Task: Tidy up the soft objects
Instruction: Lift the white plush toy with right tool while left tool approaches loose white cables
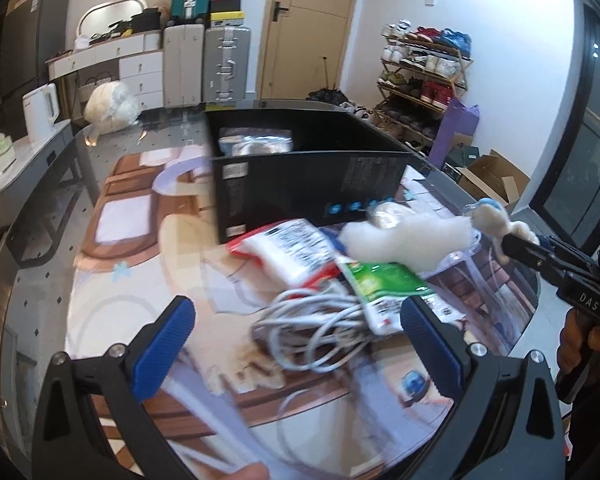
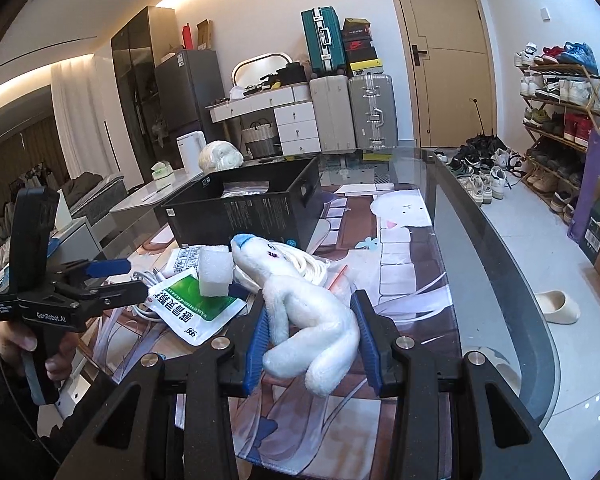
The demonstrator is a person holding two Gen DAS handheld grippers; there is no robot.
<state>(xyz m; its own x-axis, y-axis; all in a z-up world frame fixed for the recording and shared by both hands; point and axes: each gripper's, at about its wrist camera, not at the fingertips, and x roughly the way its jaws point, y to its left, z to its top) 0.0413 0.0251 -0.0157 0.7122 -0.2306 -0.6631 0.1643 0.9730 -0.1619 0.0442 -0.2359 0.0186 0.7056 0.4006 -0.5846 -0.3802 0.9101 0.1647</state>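
Observation:
My right gripper is shut on a white plush toy with a blue-tipped head, held just above the table mat. The left wrist view shows that gripper at the right, with the plush toy sticking out of it. My left gripper is open over a coil of white cable, gripping nothing. From the right wrist view the left gripper stands open beside the pile. A white foam block rests on a green-and-white sachet. Behind the pile stands an open black box.
The black box holds a clear bag. A red-and-white packet and the sachet lie in the pile. A white bundle sits at the table's far end. The glass table's curved edge runs along the right, with shoes on the floor beyond.

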